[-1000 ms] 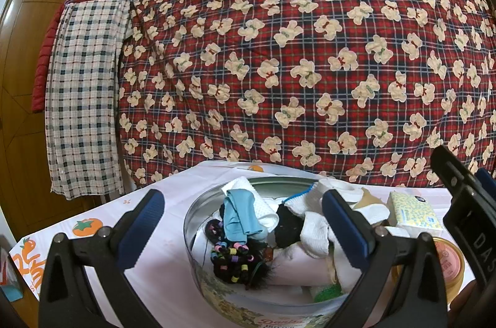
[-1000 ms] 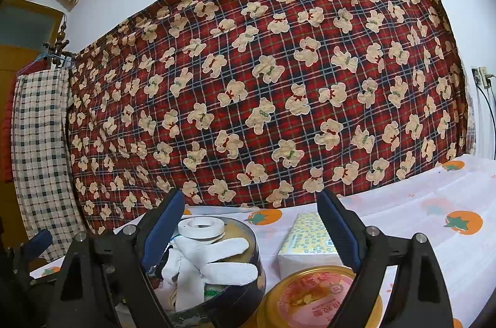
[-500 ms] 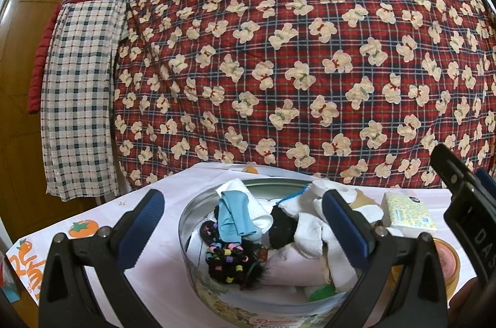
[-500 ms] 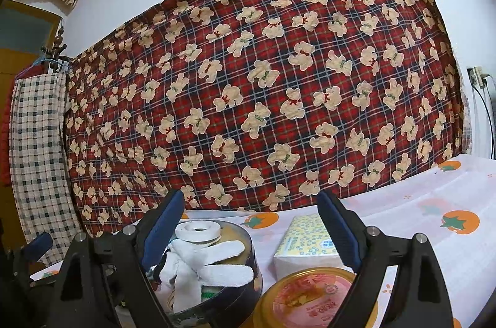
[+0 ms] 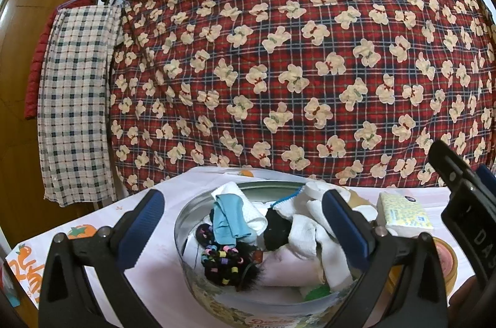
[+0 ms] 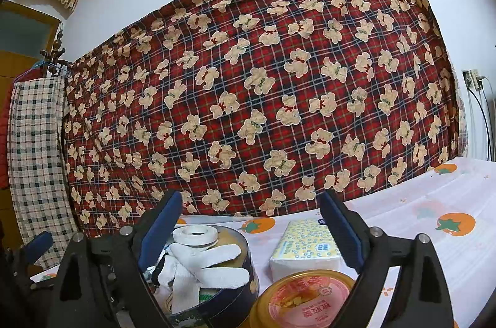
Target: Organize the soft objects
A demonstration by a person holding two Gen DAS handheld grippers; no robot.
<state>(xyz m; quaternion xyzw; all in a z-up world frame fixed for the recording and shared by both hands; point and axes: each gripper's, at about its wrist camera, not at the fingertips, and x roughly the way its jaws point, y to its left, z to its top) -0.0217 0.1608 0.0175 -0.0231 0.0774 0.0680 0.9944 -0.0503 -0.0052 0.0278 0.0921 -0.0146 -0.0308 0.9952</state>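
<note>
I held the left gripper (image 5: 243,222) and right gripper (image 6: 249,227), jaws released and empty, over the sock-filled tin (image 5: 186,238) on the worktop (image 6: 449,253).

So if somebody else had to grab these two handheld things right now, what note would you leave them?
Left tool: open, empty, held over the round tin.
Right tool: open, empty, facing the tissue pack and the orange lid.
Things: the tin is piled with white cloths, a blue cloth, a black beaded hair tie and a tape roll on top. The tissue pack and lid sit on the tablecloth to the tin's right.
Done: soft items appear gathered in the tin.
Left: probably the tissue pack, then the lid, which may belong on the tin.
</note>
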